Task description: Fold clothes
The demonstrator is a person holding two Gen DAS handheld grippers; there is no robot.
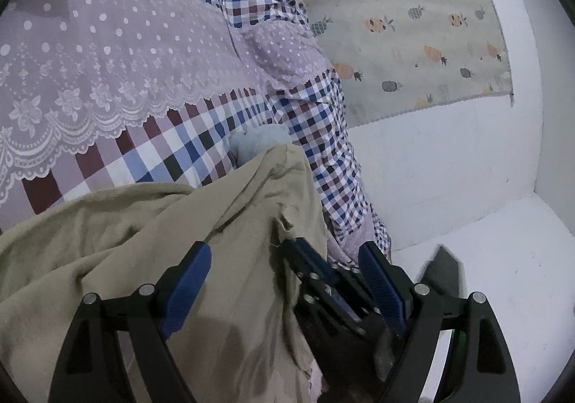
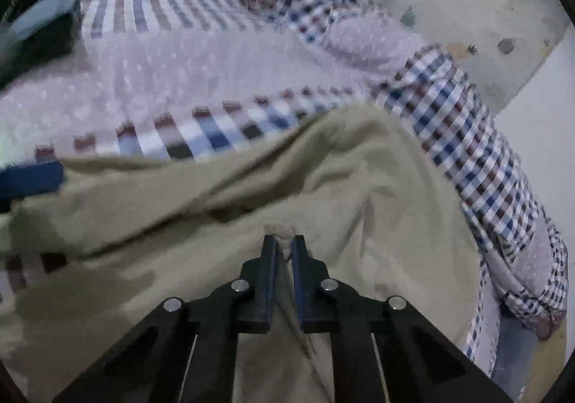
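Observation:
A khaki garment (image 1: 125,241) lies crumpled on the bed, spreading across the lower half of the right wrist view (image 2: 251,187). My right gripper (image 2: 284,244) points down onto it, fingers nearly together and pinching a small raised fold of the khaki cloth at their tips. In the left wrist view the same right gripper (image 1: 291,244) sits at the garment's ragged right edge. My left gripper (image 1: 284,255) hovers over the garment with its blue pads far apart, touching nothing. One of its blue fingers (image 2: 32,180) shows at the left edge of the right wrist view.
The bed has a lilac lace and checked cover (image 1: 107,61) that hangs over its right side. A pale blue cloth (image 1: 258,144) peeks out beyond the garment. A pineapple-print mat (image 1: 413,25) lies on the white floor (image 1: 449,169). A dark object (image 2: 43,29) sits far left.

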